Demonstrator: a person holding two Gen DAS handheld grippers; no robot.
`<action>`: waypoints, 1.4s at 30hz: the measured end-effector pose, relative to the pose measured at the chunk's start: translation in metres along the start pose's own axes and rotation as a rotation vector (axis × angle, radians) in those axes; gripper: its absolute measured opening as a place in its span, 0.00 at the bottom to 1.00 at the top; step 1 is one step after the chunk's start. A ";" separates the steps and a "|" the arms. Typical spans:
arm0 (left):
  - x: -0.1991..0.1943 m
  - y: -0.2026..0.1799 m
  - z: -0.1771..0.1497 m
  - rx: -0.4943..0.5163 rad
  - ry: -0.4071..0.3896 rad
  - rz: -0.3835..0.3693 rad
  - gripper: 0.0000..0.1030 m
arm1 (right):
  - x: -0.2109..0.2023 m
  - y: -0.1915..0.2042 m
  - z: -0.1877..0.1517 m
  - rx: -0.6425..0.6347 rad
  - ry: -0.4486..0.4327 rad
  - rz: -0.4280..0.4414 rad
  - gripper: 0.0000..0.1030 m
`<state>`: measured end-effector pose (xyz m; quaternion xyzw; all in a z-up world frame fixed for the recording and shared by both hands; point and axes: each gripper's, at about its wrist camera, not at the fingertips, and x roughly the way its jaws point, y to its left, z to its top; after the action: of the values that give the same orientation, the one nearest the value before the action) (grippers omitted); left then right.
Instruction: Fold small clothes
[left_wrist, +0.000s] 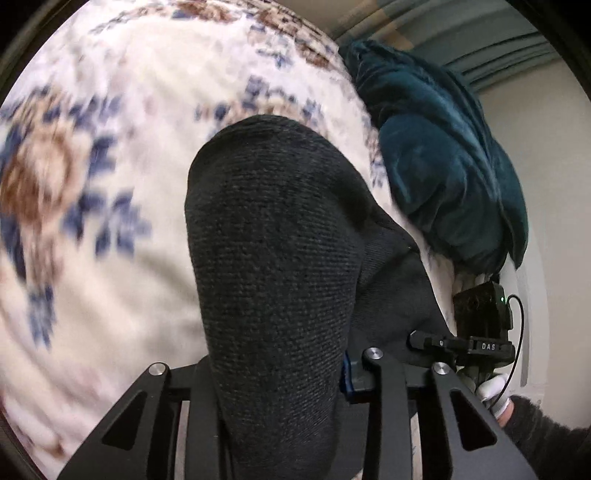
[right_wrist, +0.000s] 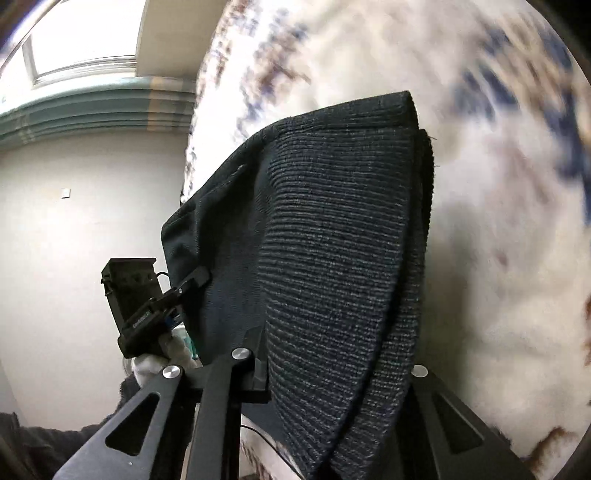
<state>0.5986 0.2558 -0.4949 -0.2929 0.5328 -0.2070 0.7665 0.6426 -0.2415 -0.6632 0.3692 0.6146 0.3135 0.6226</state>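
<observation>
A black knit sock (left_wrist: 273, 236) hangs in the air over a cream floral blanket (left_wrist: 110, 155). My left gripper (left_wrist: 280, 373) is shut on the sock's toe end, which drapes over the fingers and hides them. My right gripper (right_wrist: 332, 369) is shut on the ribbed cuff end of the same sock (right_wrist: 340, 229), which covers its fingers. The right gripper also shows in the left wrist view (left_wrist: 476, 343), at the sock's far edge. The left gripper shows in the right wrist view (right_wrist: 147, 317).
A dark teal plush cloth (left_wrist: 443, 155) lies heaped at the blanket's far right edge. A pale wall (right_wrist: 74, 221) and a window with teal curtain (right_wrist: 74, 48) stand beyond. The blanket (right_wrist: 498, 221) spreads under both grippers.
</observation>
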 end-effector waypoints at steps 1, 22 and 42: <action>0.000 -0.001 0.012 0.008 -0.004 0.001 0.28 | -0.002 0.005 0.007 -0.006 -0.023 -0.006 0.16; 0.118 0.040 0.163 0.051 0.206 0.087 0.49 | 0.016 -0.011 0.132 0.098 -0.152 -0.333 0.38; -0.020 -0.102 0.045 0.240 -0.147 0.690 0.88 | -0.046 0.158 0.012 -0.211 -0.460 -1.123 1.00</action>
<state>0.6336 0.2030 -0.4015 -0.0182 0.5159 0.0243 0.8561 0.6626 -0.1972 -0.5050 -0.0161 0.5307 -0.0910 0.8425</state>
